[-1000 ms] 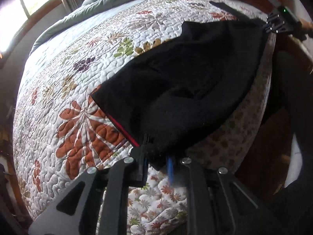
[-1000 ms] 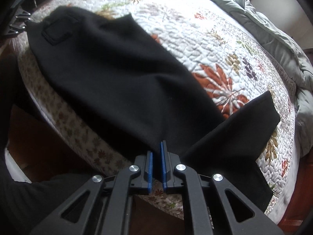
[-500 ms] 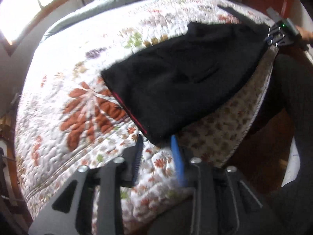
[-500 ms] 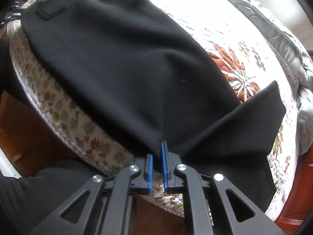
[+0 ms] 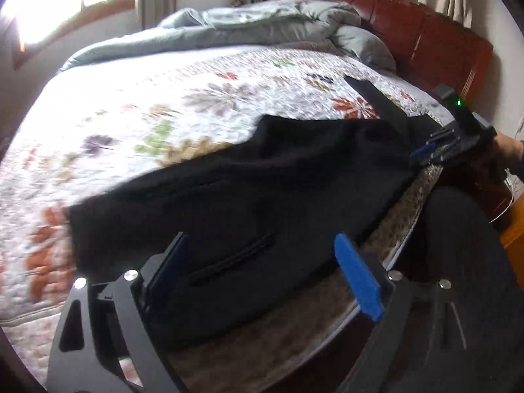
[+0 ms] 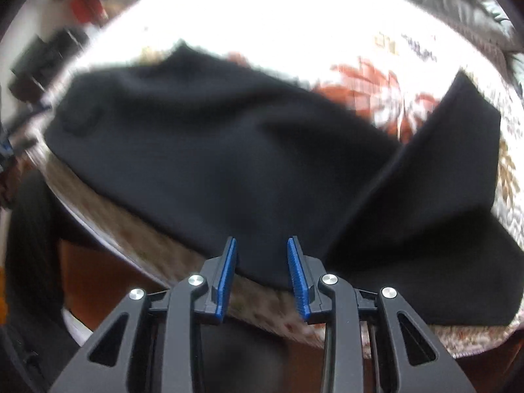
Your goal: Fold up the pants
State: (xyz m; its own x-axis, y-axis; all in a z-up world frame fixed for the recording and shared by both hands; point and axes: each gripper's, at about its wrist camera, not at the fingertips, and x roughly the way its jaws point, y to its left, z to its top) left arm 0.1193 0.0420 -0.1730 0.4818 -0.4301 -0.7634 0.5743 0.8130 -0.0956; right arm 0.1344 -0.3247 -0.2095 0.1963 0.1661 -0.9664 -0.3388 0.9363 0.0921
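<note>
On the near edge of the bed (image 5: 170,104), along the quilt's (image 6: 409,75) border:

Item one, black pants (image 5: 262,190). They lie flat across the quilt with their long side running beside the mattress edge. One end lies toward my left gripper; the other end splits away as a separate flap (image 6: 458,137) angled further onto the quilt. A slit pocket (image 5: 229,258) shows on the upper face near the left end. The cloth looks soft, matte and fairly thick, limp rather than stiff; I judge it light, not slippery, and likely to sag and drag on the quilt when lifted from one point. Best holds, in my judgement: the hem corners and the folded edge along the mattress side, one at each end, so the panel stays taut.

Item two, left gripper (image 5: 262,271). Jaws have just been opening and now stand wide apart, blue pads clear of the cloth, nothing gripped; the pants lie beyond and below them.

Item three, right gripper (image 6: 262,275). Jaws have just been opening and stand partly apart. The pants' near edge sits in the gap, but the pads do not press on it, so nothing is held.

Item four, grey duvet (image 5: 262,26), bunched at the far side of the bed from the pants, against the red-brown headboard (image 5: 409,32). Not in the way.
</note>
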